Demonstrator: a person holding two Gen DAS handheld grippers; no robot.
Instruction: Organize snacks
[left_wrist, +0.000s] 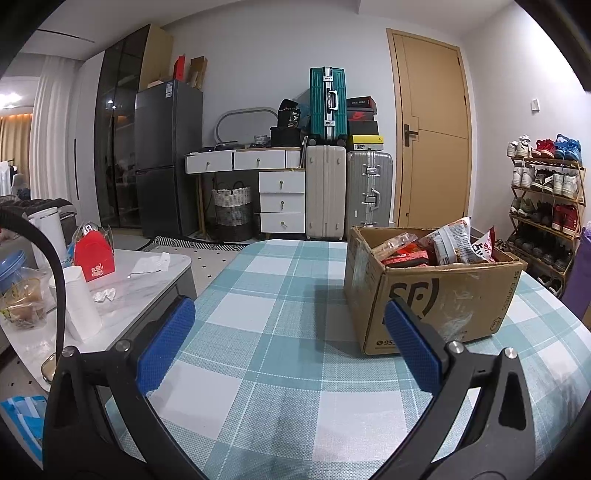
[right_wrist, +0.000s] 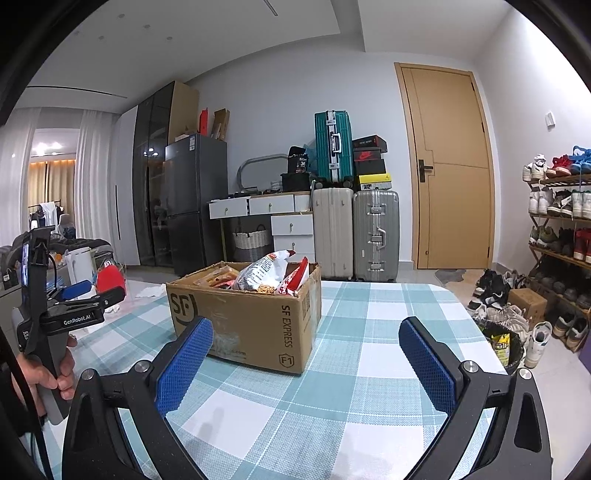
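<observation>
While above the checked table (left_wrist: 280, 369), both grippers' jaws released beside the snack-filled box (right_wrist: 255, 317).

Left wrist view: I am looking low along my jaws over the bench (left_wrist: 280, 332), with the cardboard box (left_wrist: 436, 295) near on the right.
Right wrist view: I am facing the same way, box (right_wrist: 251, 317) near on the left.
Shared: both are catching the box, door (left_wrist: 432, 125) and suitcases (left_wrist: 327, 103).

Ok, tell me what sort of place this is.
Probably a lived-in home, a dining or entry area: a checked-cloth table holding a snack box, stacked suitcases, a fridge and a shoe rack.
</observation>
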